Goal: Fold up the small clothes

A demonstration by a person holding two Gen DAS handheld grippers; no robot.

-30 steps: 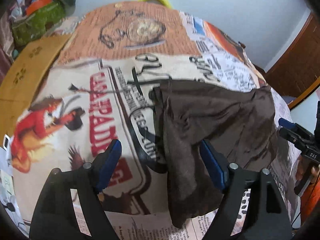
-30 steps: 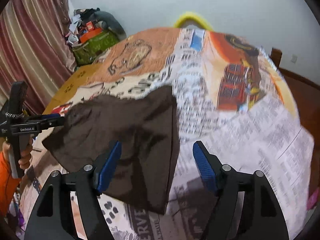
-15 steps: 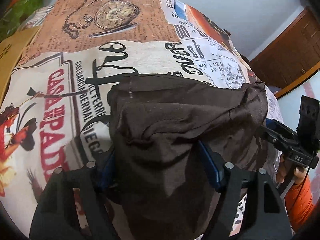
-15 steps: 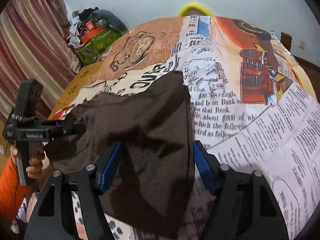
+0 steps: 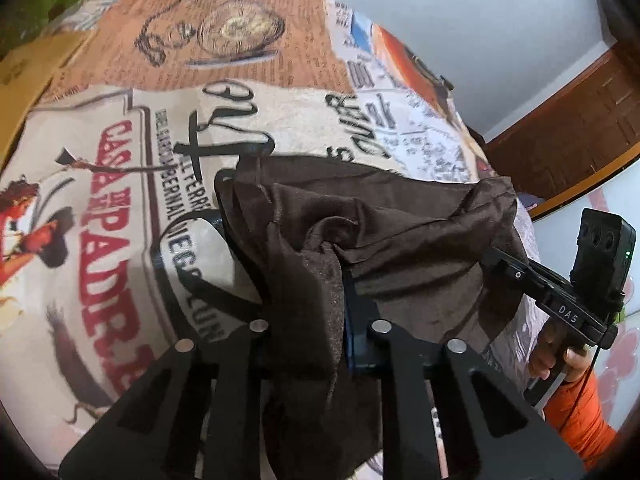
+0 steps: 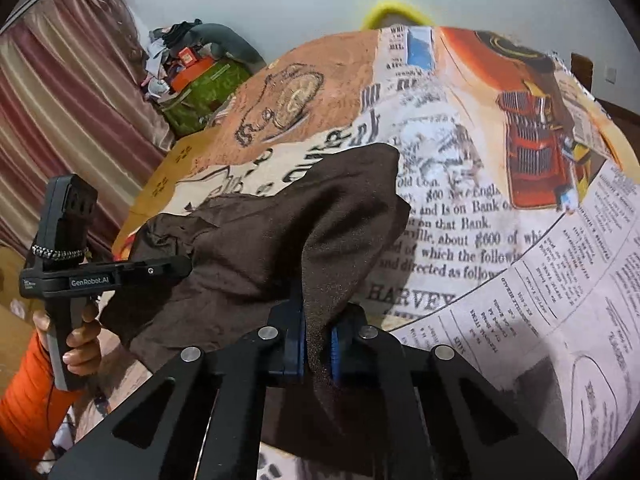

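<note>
A small dark brown garment lies crumpled on the newspaper-print tablecloth. My left gripper is shut on its near left edge, with the cloth bunched between the blue pads. My right gripper is shut on the garment's near right edge, the cloth pinched between its blue pads. Each gripper shows in the other's view, the right one in the left wrist view and the left one in the right wrist view, both at the cloth's edges.
The round table is covered by the printed cloth. A pile of bags and clutter sits by the striped curtain at back left. A wooden door stands at the right. A yellow chair back shows behind the table.
Both grippers were open around the garment's near edge and have closed on it. The cloth has bunched up and lifted between them.
</note>
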